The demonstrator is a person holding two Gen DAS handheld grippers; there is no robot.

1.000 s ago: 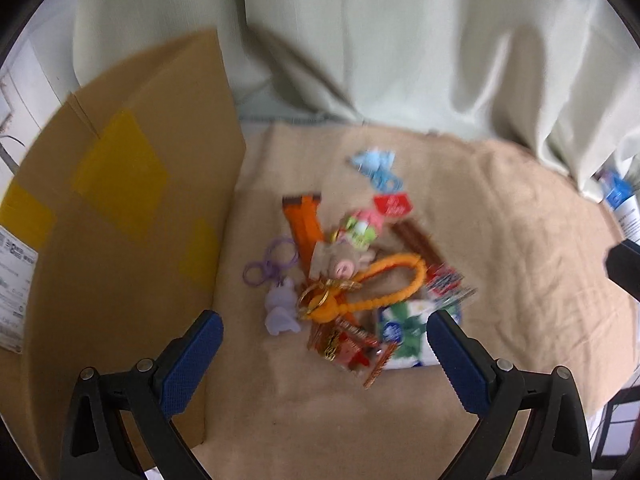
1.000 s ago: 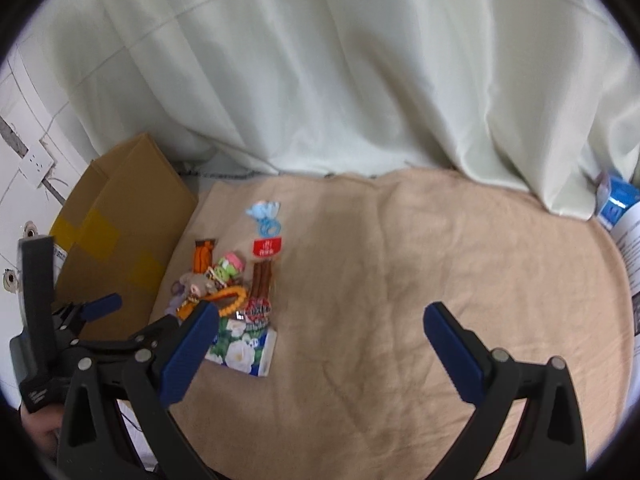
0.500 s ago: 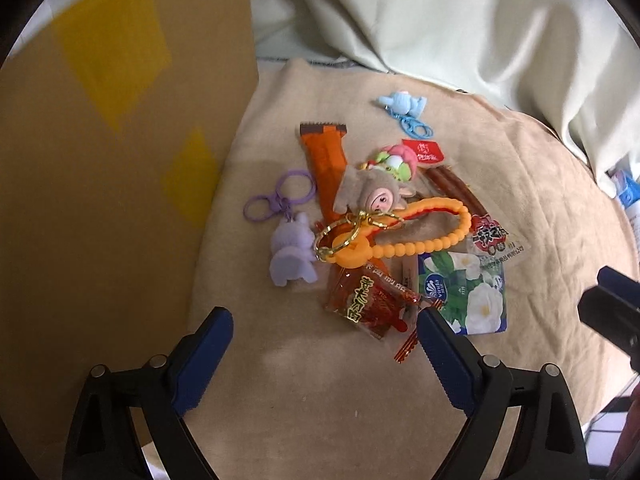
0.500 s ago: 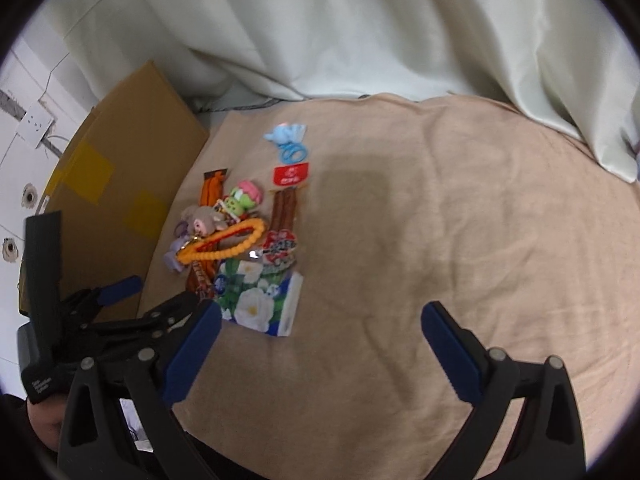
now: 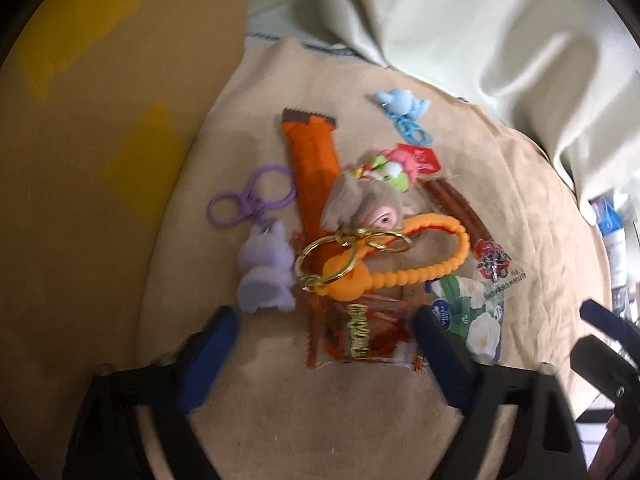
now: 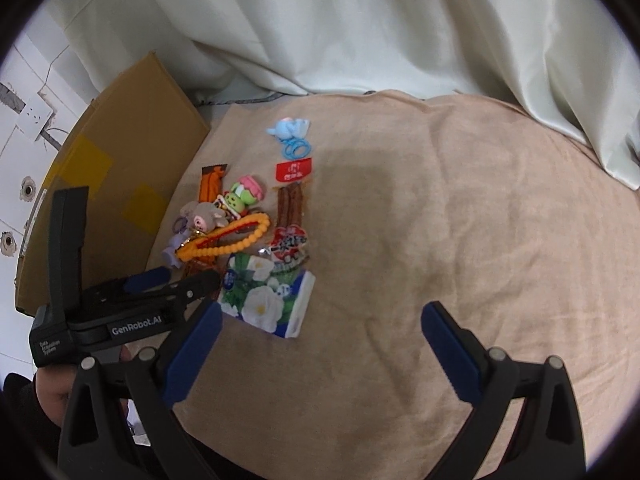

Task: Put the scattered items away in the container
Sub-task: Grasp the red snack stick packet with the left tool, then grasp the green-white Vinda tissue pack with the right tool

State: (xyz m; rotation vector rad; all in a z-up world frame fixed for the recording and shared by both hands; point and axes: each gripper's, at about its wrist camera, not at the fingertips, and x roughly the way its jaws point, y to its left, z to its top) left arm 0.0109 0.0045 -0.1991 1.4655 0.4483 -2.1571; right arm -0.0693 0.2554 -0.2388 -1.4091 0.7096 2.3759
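Left gripper [image 5: 324, 344] spread wide over a red snack packet [image 5: 360, 338], right gripper [image 6: 320, 340] likewise agape, cardboard box [image 6: 132, 176] beside the heaped trinkets.

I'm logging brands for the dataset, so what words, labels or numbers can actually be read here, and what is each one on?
"GenRobot.AI": white lettering on the side of the left claw body.
"Data Acquisition System": tiny white print at that body's rear end, barely legible.
Red tag: white characters, too small to read.
Red snack packet: yellow lettering, blurred.
Tissue pack: round blue logo, unreadable.
Clear wrapper: printed line, unreadable.
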